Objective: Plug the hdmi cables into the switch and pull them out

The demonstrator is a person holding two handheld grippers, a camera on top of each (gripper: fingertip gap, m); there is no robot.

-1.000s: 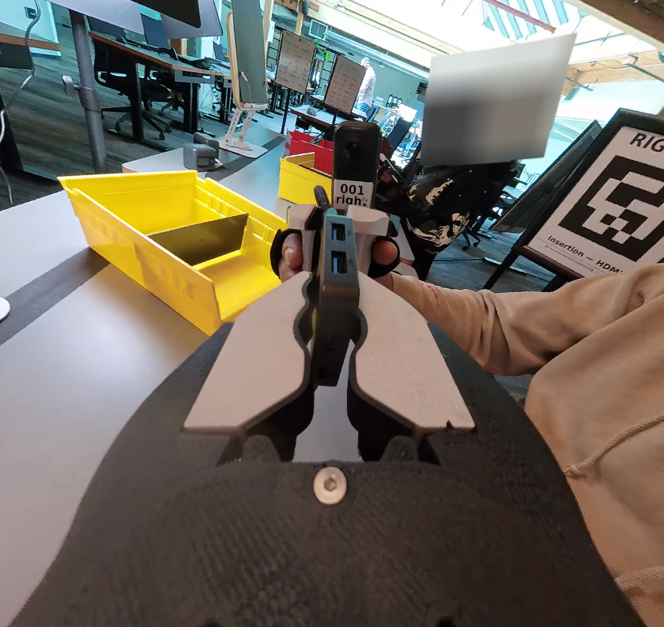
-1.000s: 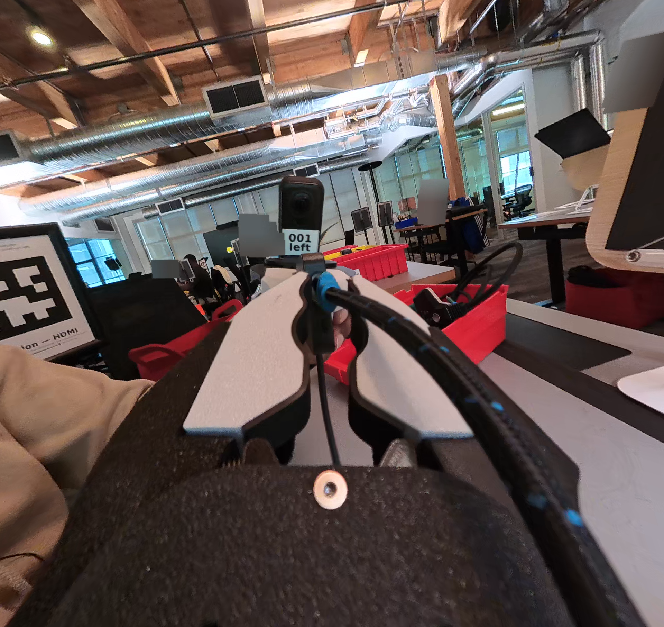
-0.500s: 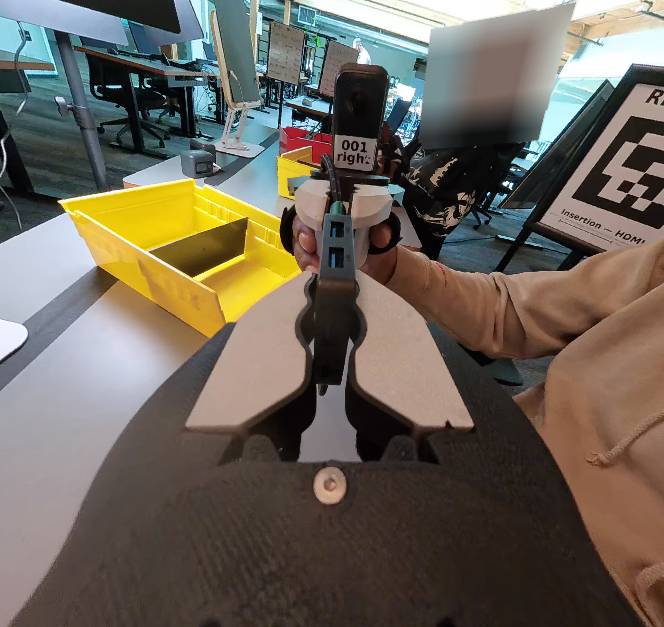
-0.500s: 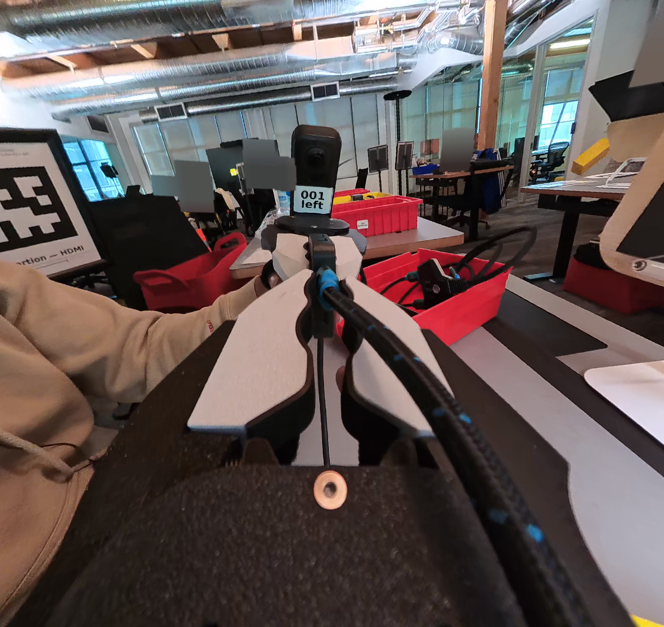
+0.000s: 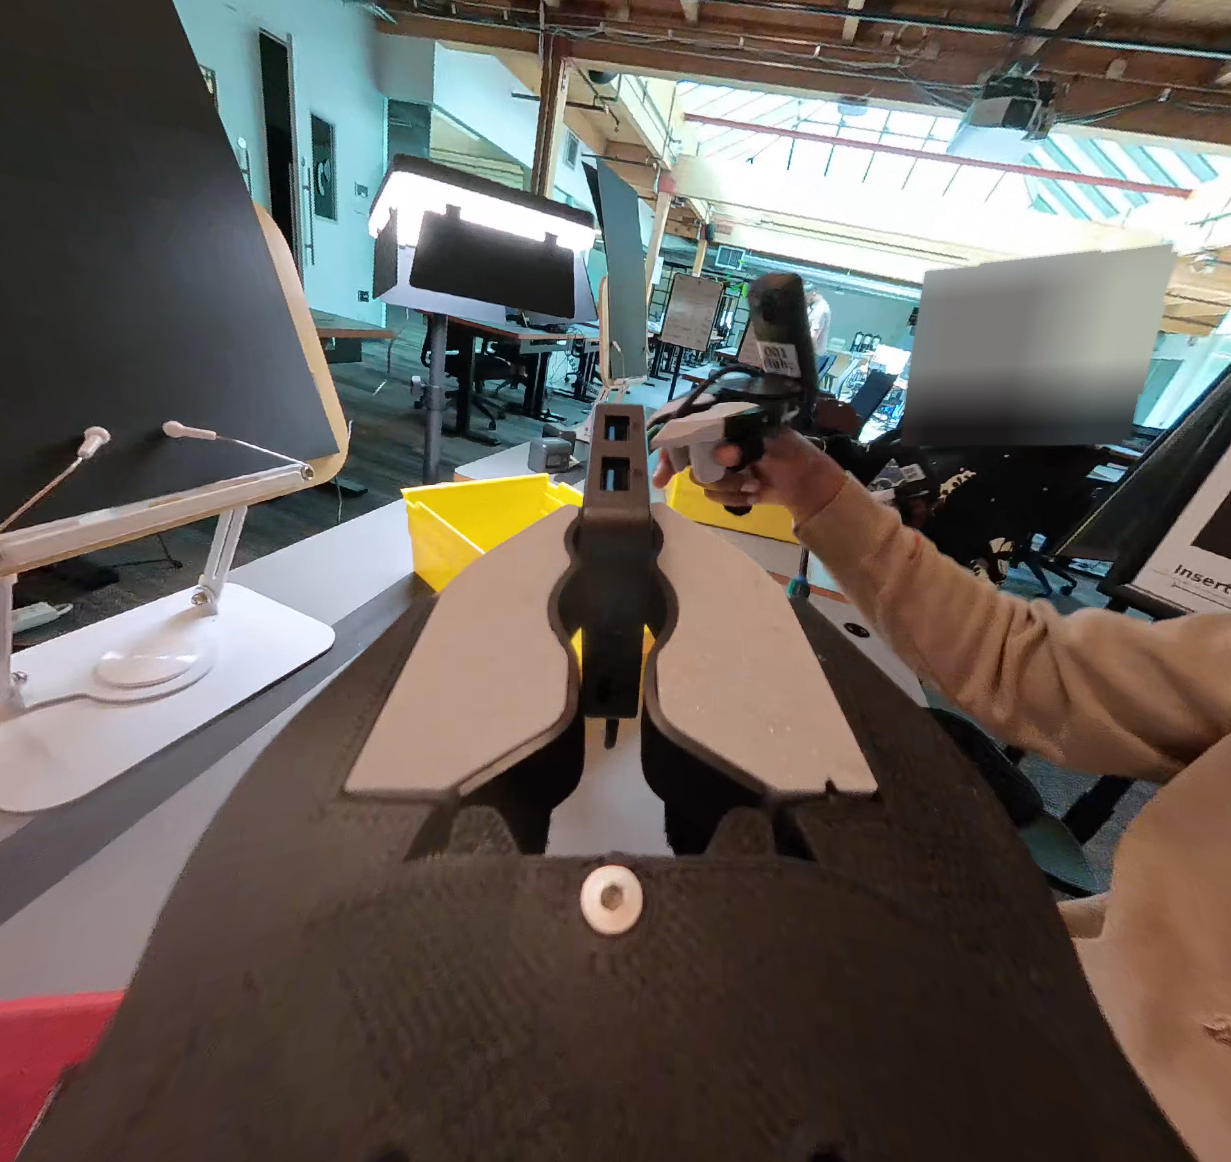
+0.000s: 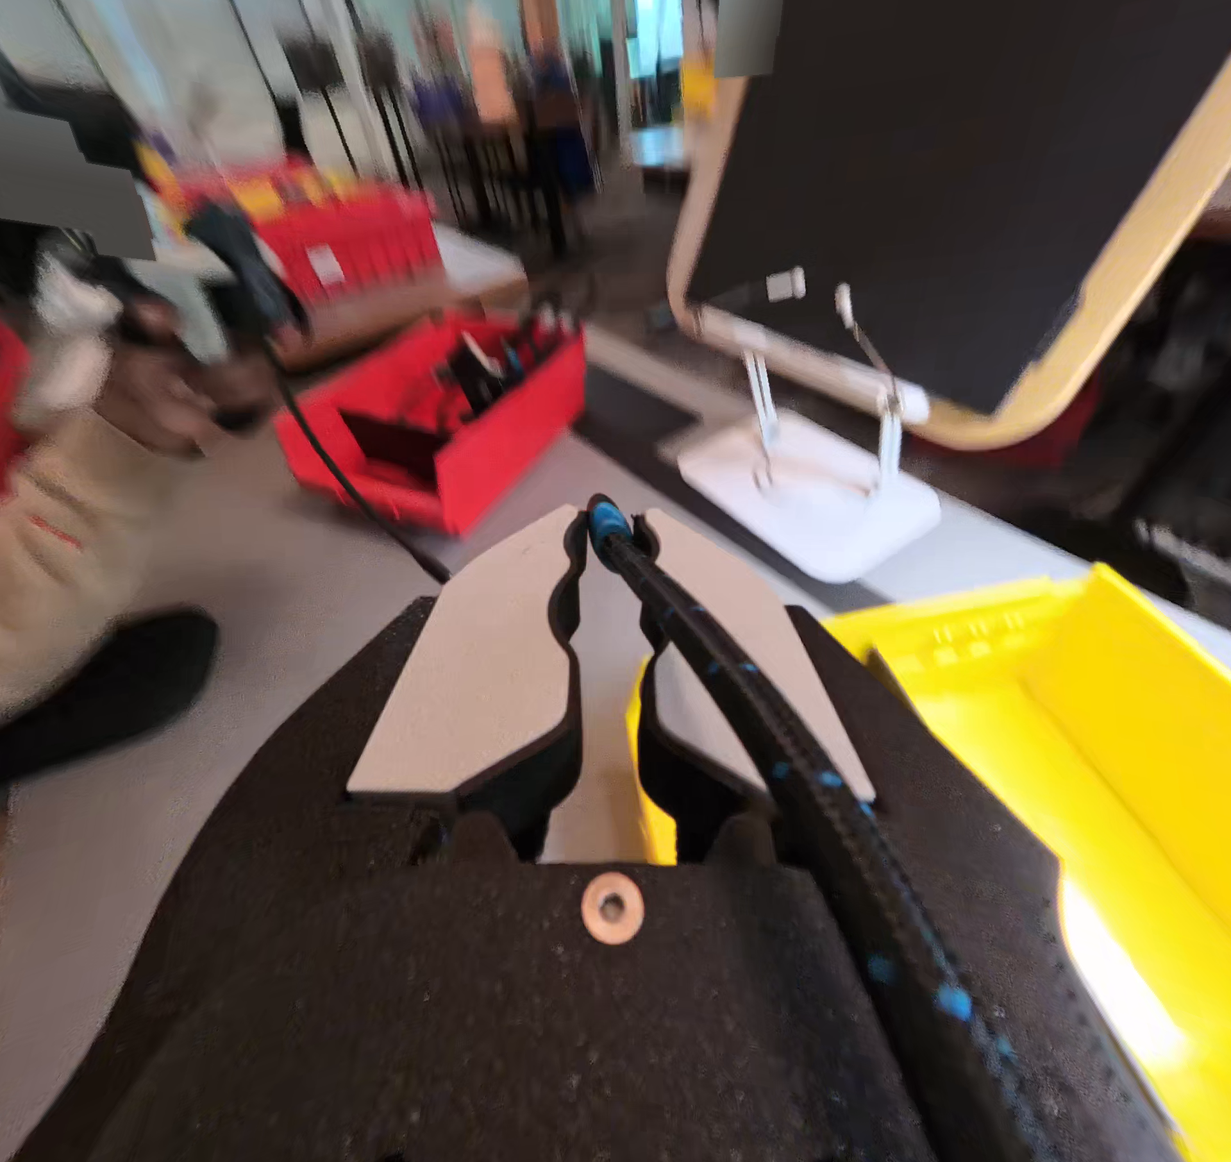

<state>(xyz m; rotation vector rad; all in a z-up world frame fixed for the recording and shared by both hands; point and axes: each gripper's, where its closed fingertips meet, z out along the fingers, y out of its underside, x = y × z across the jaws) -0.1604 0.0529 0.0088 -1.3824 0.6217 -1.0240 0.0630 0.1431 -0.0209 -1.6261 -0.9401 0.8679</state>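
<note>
In the left wrist view my left gripper [image 5: 616, 520] is shut on the dark HDMI switch [image 5: 616, 464], which stands upright between the fingers with two ports showing. The right gripper [image 5: 706, 447], held by a hand, is off to the right and apart from the switch. In the right wrist view my right gripper [image 6: 609, 524] is shut on the HDMI cable [image 6: 719, 657] at its blue collar. The braided black-and-blue cord runs back to the lower right. The plug tip is hidden. The left gripper [image 6: 226, 290] shows blurred at upper left, trailing a thin black cord [image 6: 346, 484].
A yellow bin [image 5: 479, 517] sits on the grey table behind the switch and also shows low at the right of the right wrist view [image 6: 1039, 717]. A red bin [image 6: 439, 424] holds several cables. A black board on a white stand [image 6: 799, 490] stands behind. A framed sign [image 5: 1192, 570] is right. The left gripper's tips are roughly 25 centimetres from the right gripper's.
The two grippers, close and facing each other before, have moved apart. The right gripper swung away and down with the cable. The left gripper tilted up with the switch.
</note>
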